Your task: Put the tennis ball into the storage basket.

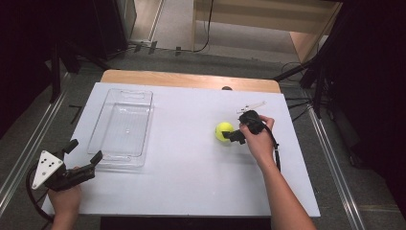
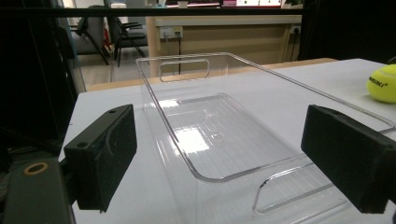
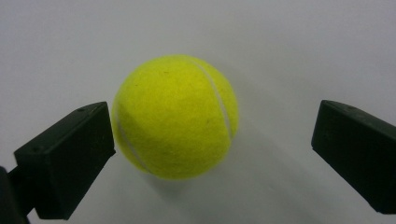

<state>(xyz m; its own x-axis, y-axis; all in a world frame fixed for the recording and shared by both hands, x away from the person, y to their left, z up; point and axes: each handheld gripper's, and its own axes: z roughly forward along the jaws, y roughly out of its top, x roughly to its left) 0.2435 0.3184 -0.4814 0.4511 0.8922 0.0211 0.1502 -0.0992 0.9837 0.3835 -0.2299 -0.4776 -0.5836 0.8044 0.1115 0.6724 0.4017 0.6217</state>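
Note:
A yellow tennis ball (image 1: 223, 130) rests on the white table (image 1: 191, 182), right of centre. My right gripper (image 1: 231, 135) stands open around it from the near right side. In the right gripper view the ball (image 3: 175, 116) lies between the two black jaws; the left jaw is at its side and the right jaw is well apart. My left gripper (image 1: 85, 152) is open at the table's near left corner, holding nothing. It faces a clear plastic tray (image 2: 159, 100), and the ball (image 2: 384, 83) shows far off to the right.
The empty clear tray (image 1: 149, 120) lies lengthwise on the table's left half. A small white object (image 1: 251, 107) lies just beyond the right hand. A wooden strip (image 1: 191, 79) runs along the table's far edge, and dark stands flank both sides.

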